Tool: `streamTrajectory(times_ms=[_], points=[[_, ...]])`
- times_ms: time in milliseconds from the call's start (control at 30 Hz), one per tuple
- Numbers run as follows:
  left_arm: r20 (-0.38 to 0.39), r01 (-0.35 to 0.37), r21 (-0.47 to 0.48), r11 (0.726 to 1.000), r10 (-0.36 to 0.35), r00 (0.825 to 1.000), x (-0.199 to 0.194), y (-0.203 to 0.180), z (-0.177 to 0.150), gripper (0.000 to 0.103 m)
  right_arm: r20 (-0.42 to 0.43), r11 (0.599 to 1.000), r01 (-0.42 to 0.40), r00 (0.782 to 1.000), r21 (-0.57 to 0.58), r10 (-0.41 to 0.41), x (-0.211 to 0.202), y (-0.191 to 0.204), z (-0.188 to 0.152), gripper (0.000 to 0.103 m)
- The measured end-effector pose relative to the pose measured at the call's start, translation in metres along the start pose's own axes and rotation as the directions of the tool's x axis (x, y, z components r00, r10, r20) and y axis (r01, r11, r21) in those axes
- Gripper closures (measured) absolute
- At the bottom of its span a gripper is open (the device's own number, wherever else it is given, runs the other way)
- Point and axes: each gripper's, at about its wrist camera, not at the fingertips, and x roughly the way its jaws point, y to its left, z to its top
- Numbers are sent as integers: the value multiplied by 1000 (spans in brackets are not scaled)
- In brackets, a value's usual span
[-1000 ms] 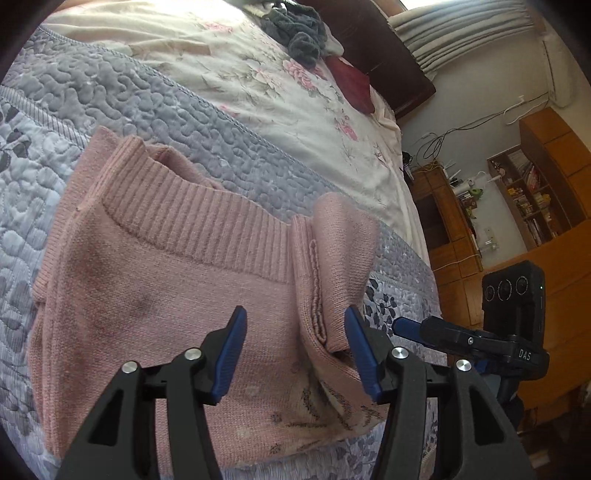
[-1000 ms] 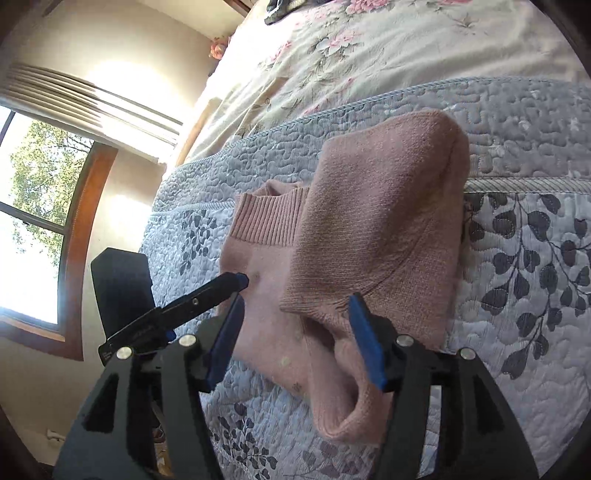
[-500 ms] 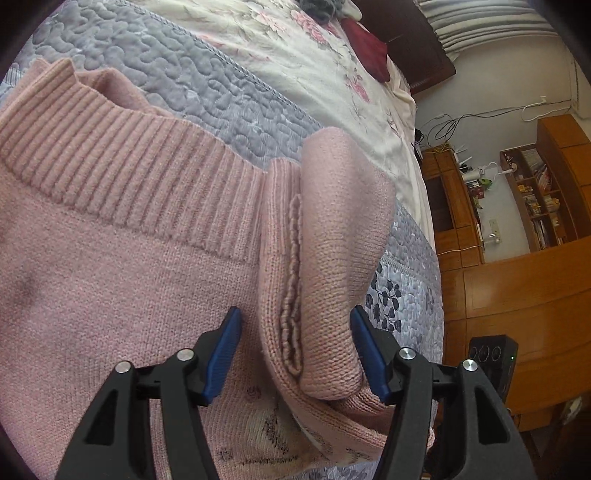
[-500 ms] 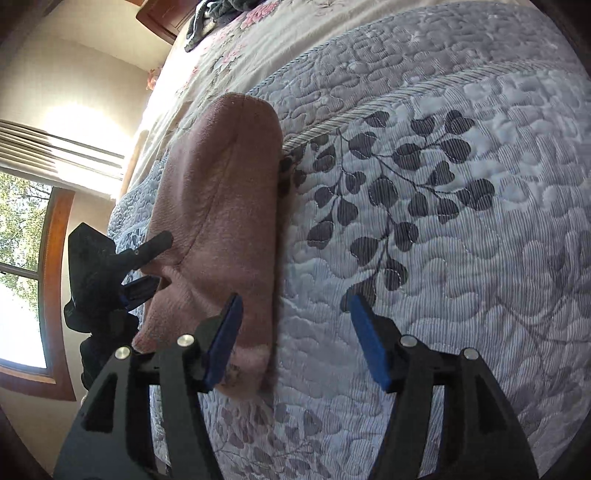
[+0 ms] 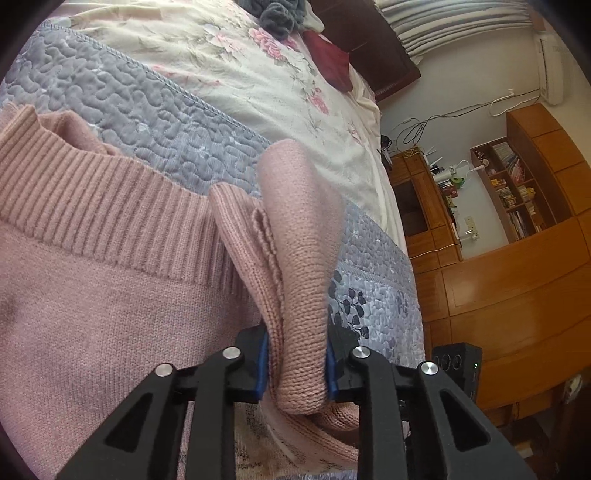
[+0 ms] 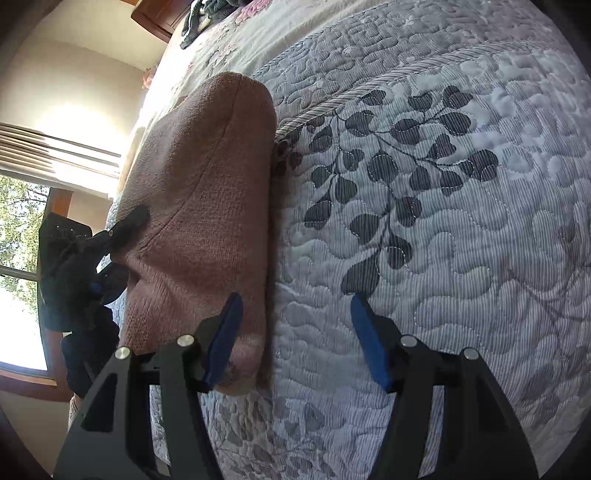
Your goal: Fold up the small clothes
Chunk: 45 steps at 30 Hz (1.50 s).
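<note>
Two grippers work over a bed [image 5: 258, 74] covered by a grey quilt [image 6: 443, 221] with a dark leaf print. Beyond the quilt's corded edge lies a cream floral sheet [image 5: 229, 55], with a grey heap of cloth [image 5: 280, 14] and a dark red cloth [image 5: 332, 62] far off near the headboard. In the left wrist view the bed's edge drops away on the right to wooden cabinets [image 5: 517, 288] and bookshelves. In the right wrist view a window [image 6: 18, 258] stands past the bed's other side. Bare quilt spreads wide to the right of the garment, giving plenty of room there.

A pink sweater [image 5: 92, 295] lies flat on the quilt, its ribbed collar toward the sheet. One sleeve [image 5: 299, 258] is folded over and raised.

The left gripper [image 5: 295, 363] has its jaws pressed together on that sleeve, the knit bunched between the blue pads [image 5: 261, 365].

The right gripper [image 6: 295, 339] has its jaws wide apart and holds nothing. Its left pad sits over the sweater's folded edge [image 6: 207, 203]; whether it touches is unclear. Its right pad is over bare quilt.
</note>
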Motion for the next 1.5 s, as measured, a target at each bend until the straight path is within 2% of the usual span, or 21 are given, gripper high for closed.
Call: streamTrajectory(times_ms=[167,300,533,667,800,933,1100,1233,1333,1400,1500], points=[[57,53,-24,998,-51,997,-49,9,9,80,-2,1000,-4,1000,-29,4,1,13,-2,42],[89,6,-12,1000,-5,996,-92,26,23,80,-7,998,-12,1000,-54,12,8,27,-2,42],[139,-77,-47,996,82,987,-153,74,44,81,-31,993,-39,999,-115,36,25,61,-5,42],[128,-117,-90,989,128,983,-165,114,49,81,-49,987,-44,998,-157,36,34,78,-8,42],[98,-156,-142,978,171,980,-158,152,45,81,-67,978,-39,997,-203,26,43,96,-15,41],[105,-136,-152,979,153,983,-145,169,38,80,-95,975,-46,995,-217,26,57,108,-22,40],[122,-131,-155,979,151,981,-149,170,30,76,-130,973,-77,990,-219,49,78,123,-27,40],[137,-172,-105,979,186,973,-180,151,10,76,-151,969,-114,985,-219,81,88,133,-34,38],[158,-156,-53,986,163,974,-203,130,-15,68,-168,969,-128,981,-211,93,97,135,-39,37],[148,-151,-14,988,152,977,-206,115,-33,63,-179,972,-132,979,-195,97,104,133,-43,37],[105,-193,41,980,188,977,-196,100,-53,61,-196,976,-143,975,-164,110,114,130,-47,37]])
